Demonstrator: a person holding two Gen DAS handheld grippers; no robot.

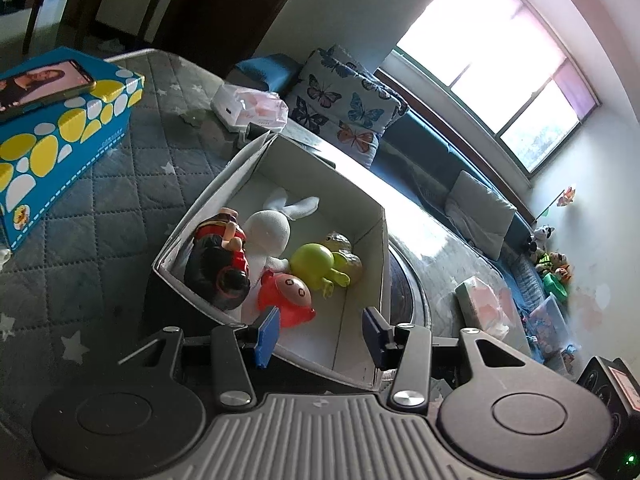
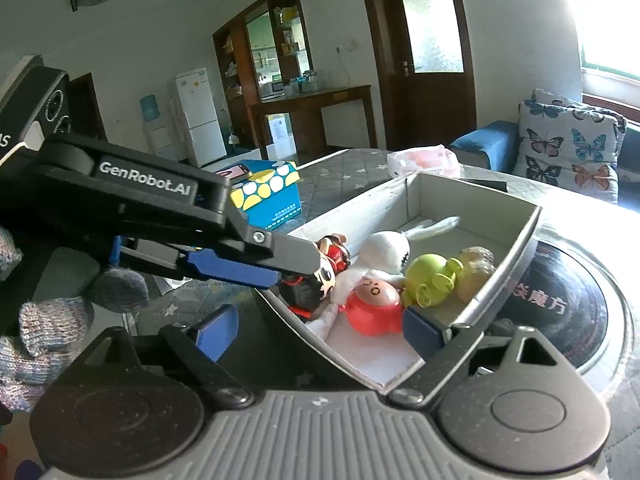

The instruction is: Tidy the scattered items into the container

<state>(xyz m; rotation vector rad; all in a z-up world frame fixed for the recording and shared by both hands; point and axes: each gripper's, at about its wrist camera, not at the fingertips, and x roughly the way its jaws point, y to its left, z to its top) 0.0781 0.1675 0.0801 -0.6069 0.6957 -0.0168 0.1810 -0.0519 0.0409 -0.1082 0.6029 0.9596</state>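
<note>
Toys sit gathered in the box [image 1: 372, 264]: doll [image 1: 218, 264], rabbit [image 1: 272, 224], red toy [image 1: 284, 296], green toy [image 1: 316, 264]. Your left gripper [image 1: 320, 332] and right gripper [image 2: 320, 330] hover over its near end, jaws apart and empty, apparently finished dropping.

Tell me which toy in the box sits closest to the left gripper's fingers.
The red round toy, right by the left gripper. The green toy, white rabbit and dark-haired doll lie deeper in the box.

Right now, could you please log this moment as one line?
left tool: open, empty, over box | right tool: open, empty, at box corner | in box: rabbit, red toy, green toy, doll
</note>
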